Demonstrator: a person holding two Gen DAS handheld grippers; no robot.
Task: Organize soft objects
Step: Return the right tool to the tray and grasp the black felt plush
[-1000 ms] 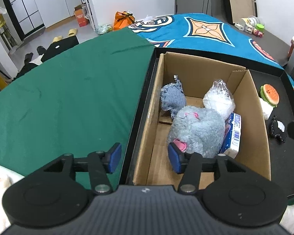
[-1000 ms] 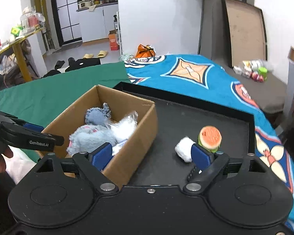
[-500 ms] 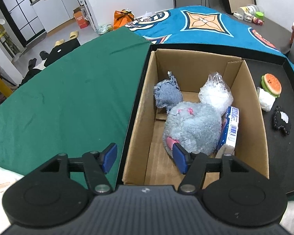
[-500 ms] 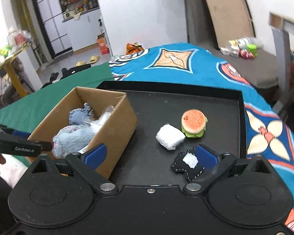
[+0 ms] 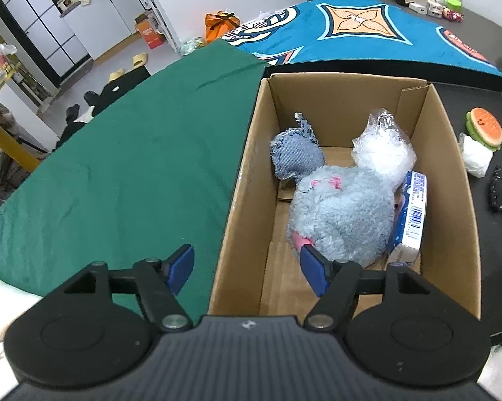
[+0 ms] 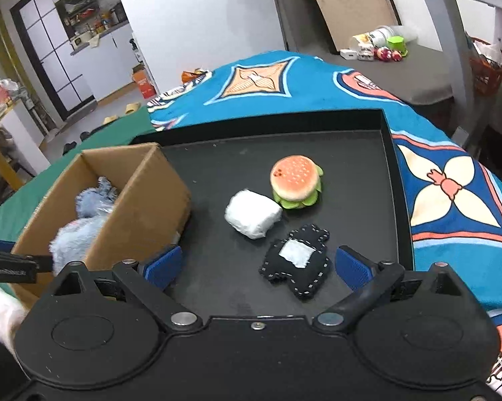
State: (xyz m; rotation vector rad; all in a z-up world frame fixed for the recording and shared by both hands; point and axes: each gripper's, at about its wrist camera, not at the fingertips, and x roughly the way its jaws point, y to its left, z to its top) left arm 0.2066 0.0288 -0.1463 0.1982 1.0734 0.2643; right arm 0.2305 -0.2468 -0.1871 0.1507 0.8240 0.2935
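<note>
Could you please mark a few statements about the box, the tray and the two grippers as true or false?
1. The burger toy lies inside the cardboard box. False: it sits on the black tray, outside the box.
2. The fluffy grey plush is in the box. True.
3. The right gripper is shut on the black felt toy. False: its jaws stand wide open, with the toy ahead between them and the pads clear of it.
4. The white soft block rests beside the burger toy. True.
5. The left gripper holds the denim toy. False: its jaws are opening and grip nothing; the denim toy lies in the box.
</note>
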